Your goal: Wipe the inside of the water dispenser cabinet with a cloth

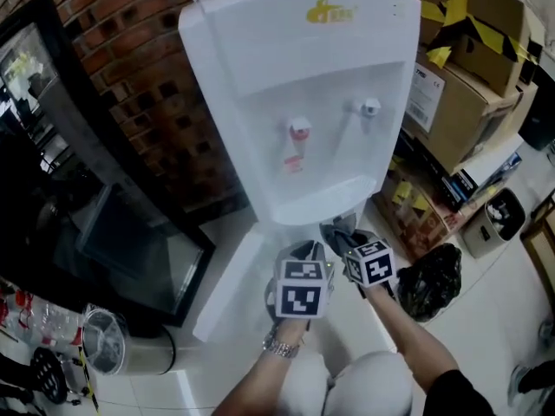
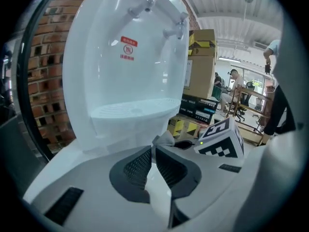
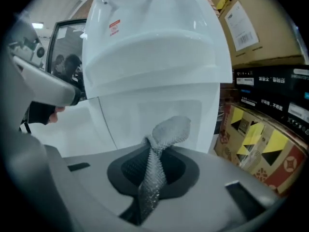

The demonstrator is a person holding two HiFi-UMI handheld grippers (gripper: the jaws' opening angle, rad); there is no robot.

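While right gripper (image 3: 148, 145) pinches one cloth (image 3: 170, 129), left gripper (image 2: 153, 149) jaws pressed together — two taps (image 1: 300, 129).

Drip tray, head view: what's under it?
Below the drip tray: the grey cloth, held by the left gripper and right gripper, beside the open door. The tray and grippers cover the cabinet interior.

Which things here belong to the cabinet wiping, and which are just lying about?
Job: white water dispenser; its open white cabinet door; grey mesh cloth in the right gripper.
Lying about: brown cardboard boxes; black plastic bag.
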